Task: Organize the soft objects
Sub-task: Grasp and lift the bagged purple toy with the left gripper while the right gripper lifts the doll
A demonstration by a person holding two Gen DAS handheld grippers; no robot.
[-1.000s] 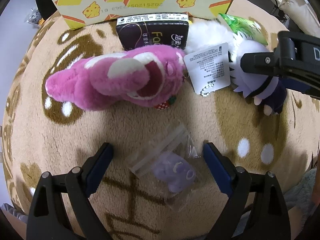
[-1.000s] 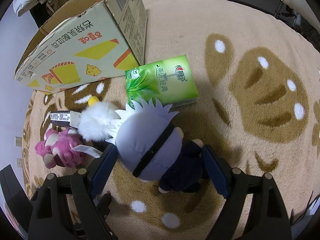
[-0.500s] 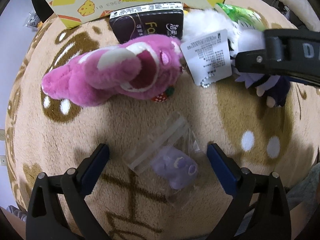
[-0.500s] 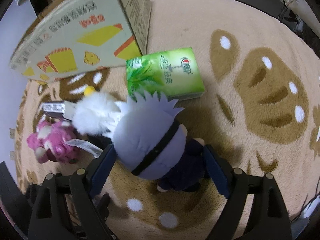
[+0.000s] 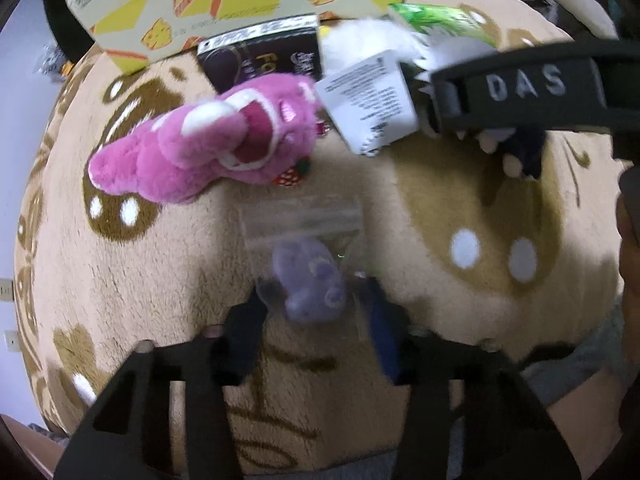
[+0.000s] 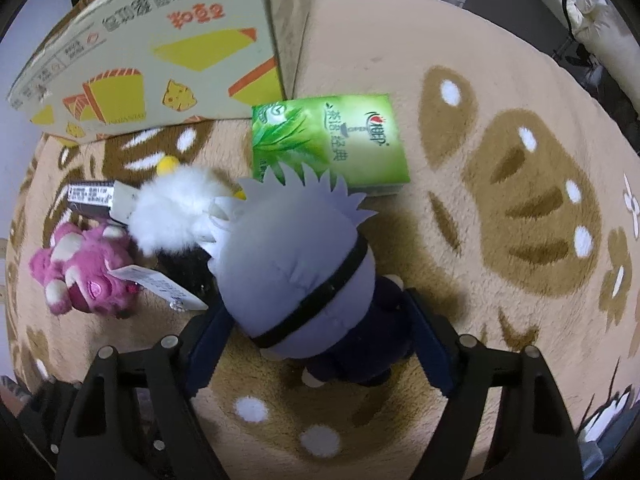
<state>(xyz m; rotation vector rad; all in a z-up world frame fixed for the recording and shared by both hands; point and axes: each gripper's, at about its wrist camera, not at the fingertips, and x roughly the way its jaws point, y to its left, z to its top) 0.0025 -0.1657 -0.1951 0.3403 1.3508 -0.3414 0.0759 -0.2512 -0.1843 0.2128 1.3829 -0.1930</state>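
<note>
Pinching the small purple plush in its clear bag [image 5: 308, 276], the left gripper [image 5: 314, 312] has just snapped its fingers together on it, low over the patterned rug [image 5: 460, 200]. This toy should be very light and squashy, but the plastic bag is slick and crinkly, so a hold across the plush itself looks safer than one on the loose film near the zip strip.

The right gripper [image 6: 316, 340] has its fingers apart, closing a little, straddling the pale-haired doll [image 6: 296, 264], which lies on the rug; whether the pads already touch it I cannot tell. That doll looks soft and bulky, with a big head over a small dark body, so the head seems the fuller place to squeeze.

Crowded just beside it are a white fluffy toy [image 6: 172, 216], a pink bear [image 6: 84, 276] with a paper tag [image 6: 160, 286], a dark pack [image 5: 264, 60] and a green tissue pack [image 6: 328, 140]. A printed cardboard box [image 6: 152, 52] stands behind them.
</note>
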